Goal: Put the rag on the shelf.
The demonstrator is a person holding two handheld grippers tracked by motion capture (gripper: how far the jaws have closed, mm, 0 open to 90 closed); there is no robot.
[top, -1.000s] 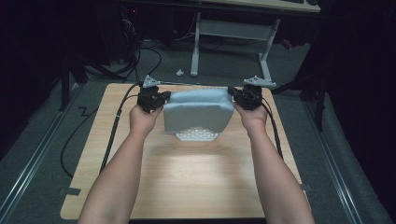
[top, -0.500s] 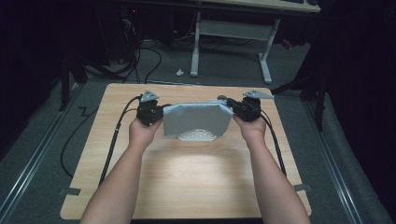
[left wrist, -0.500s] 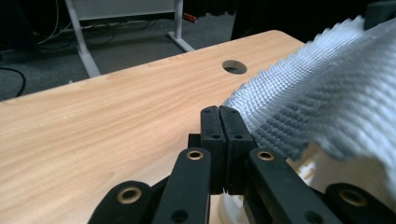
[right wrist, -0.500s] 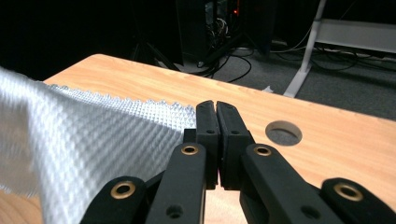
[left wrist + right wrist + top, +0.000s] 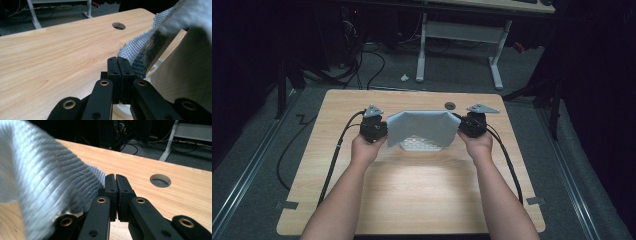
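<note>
Since the frame half a second ago, both hands have drawn slightly nearer the person and the grey cloth (image 5: 422,127) now hangs as a broader sheet, its top edge higher above the white object (image 5: 419,144) beneath it.

The cloth is held off the tabletop (image 5: 412,195) over the middle of its far half, stretched between the two grippers. Its long axis runs left to right, parallel to the far edge; the top edge is taut and the lower part drapes toward the person, covering most of the white object.

Left gripper (image 5: 373,129): in its own view (image 5: 117,68) the jaws are pressed together, pinching the cloth's (image 5: 135,53) left corner.

Right gripper (image 5: 472,124): in its own view (image 5: 115,187) the jaws are pressed together on the cloth's (image 5: 50,177) right corner.

A round hole (image 5: 450,105) in the tabletop lies just beyond the cloth, toward the far edge.
</note>
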